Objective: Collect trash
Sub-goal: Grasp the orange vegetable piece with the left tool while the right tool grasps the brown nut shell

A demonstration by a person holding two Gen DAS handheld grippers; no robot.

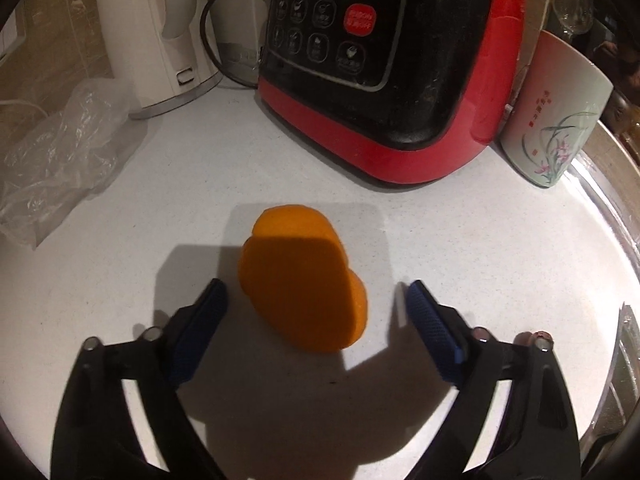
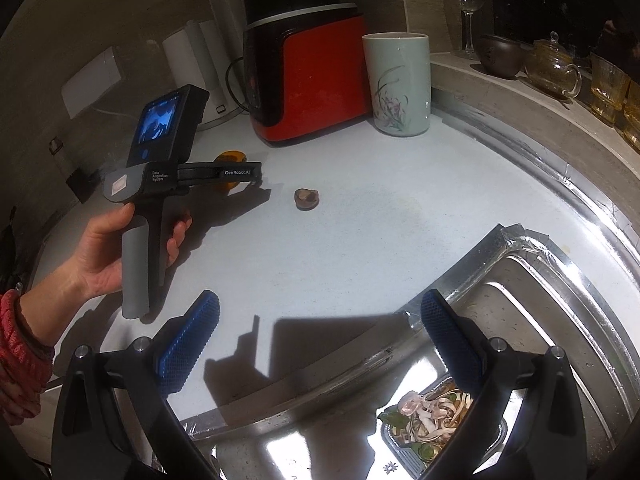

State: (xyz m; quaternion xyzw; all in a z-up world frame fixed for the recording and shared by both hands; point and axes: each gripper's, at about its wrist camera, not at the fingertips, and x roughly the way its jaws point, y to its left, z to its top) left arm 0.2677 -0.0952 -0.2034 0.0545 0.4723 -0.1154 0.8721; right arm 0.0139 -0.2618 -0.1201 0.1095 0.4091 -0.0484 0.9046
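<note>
Step in hand, by my read: pickup of the orange peel [image 1: 302, 280] w/ the left gripper [image 1: 316, 296]. Peel lies on the white counter [image 1: 460, 240], just in front of the red blender base [image 1: 384, 80], between the spread fingers; jaws wide, nothing held, neither pad touching it. Next move likely calls for easing fwd and closing squarely on the peel w/o flattening it. Right gripper [image 2: 320, 316] also wide, empty, over the sink [image 2: 560, 300] edge, well apart from the blender. Brown scrap [image 2: 306, 198] lies near the blender, toward the sink; type unclear. Food tray [image 2: 432, 420] in the sink is partly hidden by the fingers; no bin in view.
</note>
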